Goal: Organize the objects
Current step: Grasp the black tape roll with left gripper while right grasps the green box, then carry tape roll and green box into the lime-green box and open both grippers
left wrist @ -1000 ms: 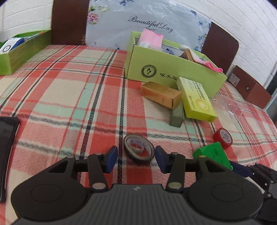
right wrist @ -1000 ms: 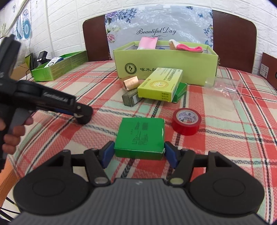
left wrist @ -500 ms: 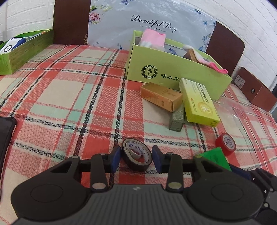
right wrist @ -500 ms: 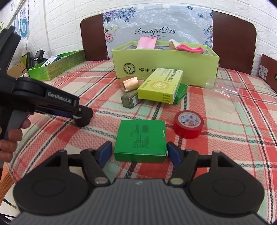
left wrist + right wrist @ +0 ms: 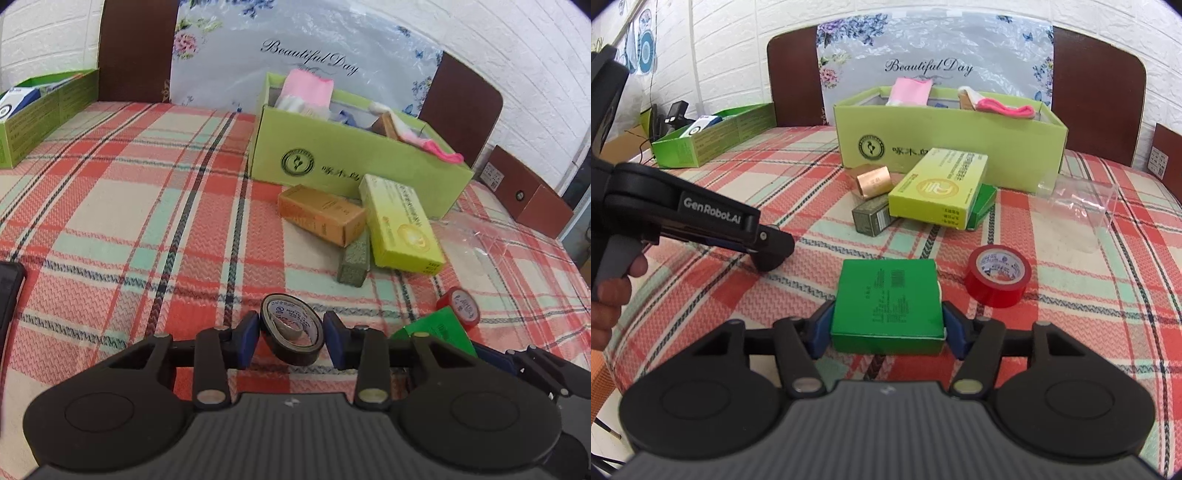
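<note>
- Holding a black tape roll tilted up on its edge, between the blue pads of the left gripper; jaws narrow, pressed on both sides of the roll.
- Closing on a green box with the right gripper; jaws fairly wide, pads right at the box's two sides, box flat on the checked cloth.
- Sitting just to the right of the green box: a red tape roll, lying flat, not touching it.
- Lying farther back in a small pile: a yellow-green box, a gold box and a dark olive box, close to the front wall of a big lime-green box.
- Poking out of the big box: pink cloth.
- Standing at the far left: a green tray box.
</note>
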Action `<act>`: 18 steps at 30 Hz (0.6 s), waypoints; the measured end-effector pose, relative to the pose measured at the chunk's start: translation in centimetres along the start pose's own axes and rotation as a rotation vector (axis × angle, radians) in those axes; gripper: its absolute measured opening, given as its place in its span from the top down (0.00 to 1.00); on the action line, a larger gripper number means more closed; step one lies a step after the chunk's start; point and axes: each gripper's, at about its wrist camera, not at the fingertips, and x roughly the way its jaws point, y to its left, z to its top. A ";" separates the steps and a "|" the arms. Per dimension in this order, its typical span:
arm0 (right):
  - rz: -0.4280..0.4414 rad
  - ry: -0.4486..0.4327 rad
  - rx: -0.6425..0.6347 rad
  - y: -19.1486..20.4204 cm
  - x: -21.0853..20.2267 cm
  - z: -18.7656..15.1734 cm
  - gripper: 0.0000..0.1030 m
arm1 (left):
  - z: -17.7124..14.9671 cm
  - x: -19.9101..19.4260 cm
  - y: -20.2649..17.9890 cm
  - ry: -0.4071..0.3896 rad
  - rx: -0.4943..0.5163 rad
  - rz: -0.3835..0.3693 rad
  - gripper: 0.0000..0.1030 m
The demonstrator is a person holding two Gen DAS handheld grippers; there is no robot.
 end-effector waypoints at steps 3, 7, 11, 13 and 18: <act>-0.001 -0.038 -0.004 -0.3 -0.9 0.8 0.42 | 1.2 -1.0 -0.5 -0.039 0.011 -0.027 0.61; -0.006 -0.114 -0.004 -1.0 -2.4 2.8 0.42 | 3.4 -2.2 -1.3 -0.103 0.036 -0.048 0.61; -0.016 -0.187 -0.003 -2.2 -3.2 5.2 0.42 | 5.9 -2.7 -2.0 -0.159 0.058 -0.062 0.61; -0.020 -0.215 0.006 -3.0 -3.2 6.6 0.42 | 7.1 -2.7 -2.5 -0.182 0.073 -0.064 0.61; -0.063 -0.264 0.018 -5.2 -2.1 10.2 0.42 | 10.1 -1.9 -3.3 -0.222 0.089 -0.051 0.61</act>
